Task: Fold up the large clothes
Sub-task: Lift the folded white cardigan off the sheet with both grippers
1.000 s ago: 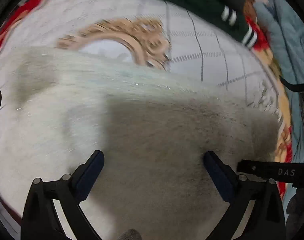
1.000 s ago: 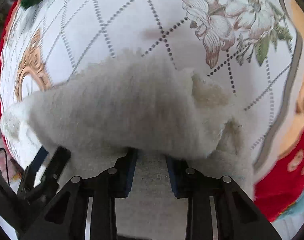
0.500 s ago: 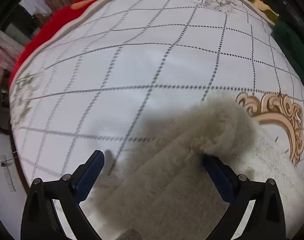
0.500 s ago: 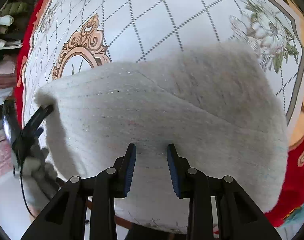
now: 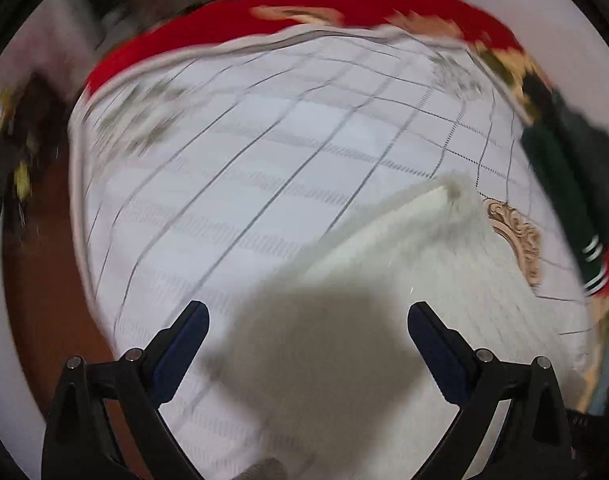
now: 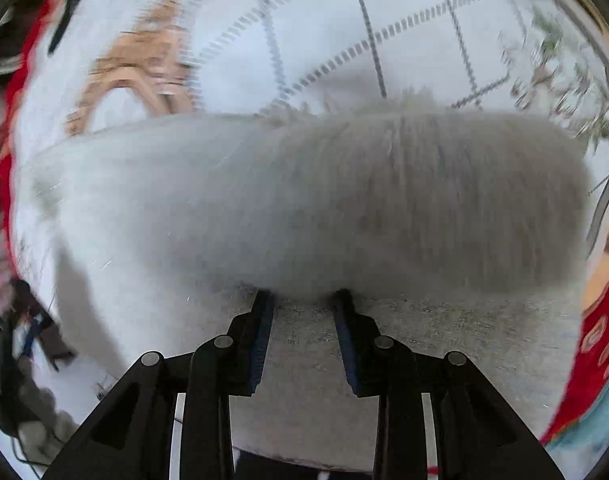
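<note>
A large cream fleece garment (image 6: 304,208) lies on a white quilted bedspread (image 5: 264,168) with a dotted grid pattern. My right gripper (image 6: 304,300) is shut on a fold of the fleece; its smooth grey inner side (image 6: 444,340) shows below the fluffy roll. In the left wrist view the fleece (image 5: 424,264) spreads from the middle to the lower right. My left gripper (image 5: 306,320) is open and empty above it, fingers wide apart. Both views are motion-blurred.
A dark green garment with white stripes (image 5: 564,200) lies at the right of the bed. The bedspread has a red border (image 5: 264,16) and a gold ornament (image 5: 520,240). Brown floor (image 5: 44,280) lies left of the bed edge.
My left gripper has pulled back and up from the fleece, staying open. My right gripper, still shut on the fleece, has swung the fold so the fluffy side rolls over in front.
</note>
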`<state>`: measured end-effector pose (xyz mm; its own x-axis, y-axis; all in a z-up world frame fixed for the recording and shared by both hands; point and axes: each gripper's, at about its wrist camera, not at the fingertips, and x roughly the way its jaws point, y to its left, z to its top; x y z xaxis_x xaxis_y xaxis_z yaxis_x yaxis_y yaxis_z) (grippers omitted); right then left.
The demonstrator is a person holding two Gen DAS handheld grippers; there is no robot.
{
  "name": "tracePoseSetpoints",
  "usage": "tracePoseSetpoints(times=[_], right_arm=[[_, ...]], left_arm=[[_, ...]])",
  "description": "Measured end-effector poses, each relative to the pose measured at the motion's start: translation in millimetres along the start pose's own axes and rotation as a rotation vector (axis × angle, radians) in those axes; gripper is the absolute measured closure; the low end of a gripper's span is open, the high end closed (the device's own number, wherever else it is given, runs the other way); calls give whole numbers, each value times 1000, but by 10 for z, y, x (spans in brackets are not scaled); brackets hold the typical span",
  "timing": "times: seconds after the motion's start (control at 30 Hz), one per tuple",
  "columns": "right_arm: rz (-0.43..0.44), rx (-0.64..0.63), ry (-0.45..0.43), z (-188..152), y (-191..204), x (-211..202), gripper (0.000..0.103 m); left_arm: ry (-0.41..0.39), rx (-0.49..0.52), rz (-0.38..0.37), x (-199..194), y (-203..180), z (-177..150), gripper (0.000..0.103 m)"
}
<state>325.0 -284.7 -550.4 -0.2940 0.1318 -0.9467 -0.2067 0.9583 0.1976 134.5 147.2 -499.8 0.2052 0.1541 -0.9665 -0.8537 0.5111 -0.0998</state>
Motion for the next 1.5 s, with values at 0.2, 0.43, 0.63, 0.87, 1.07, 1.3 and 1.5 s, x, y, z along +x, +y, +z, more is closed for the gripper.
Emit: tracePoseSetpoints(times=[0.2, 0.43, 0.63, 0.87, 1.07, 1.3, 1.5], right_arm=[[88, -44, -119, -474, -317, -353, 16], [162, 37, -78, -340, -503, 219, 15], [108, 8, -47, -232, -209, 354, 12], [183, -60, -53, -213, -6, 129, 31], [92, -67, 6, -24, 30, 574, 58], [146, -97, 57, 30, -50, 560, 58], [174, -100, 59, 66, -77, 504, 57]], left_arm=[[211, -296, -230, 580, 245, -544, 4], [6, -184, -132, 585, -258, -283, 71], [-127, -126, -177, 100, -222, -199, 86], [-115, -240, -186, -151, 369, -529, 85], [-52, -370, -328, 308, 668, -731, 72], [-96, -314, -329, 520, 355, -637, 50], [-289, -101, -187, -85, -9, -321, 90]])
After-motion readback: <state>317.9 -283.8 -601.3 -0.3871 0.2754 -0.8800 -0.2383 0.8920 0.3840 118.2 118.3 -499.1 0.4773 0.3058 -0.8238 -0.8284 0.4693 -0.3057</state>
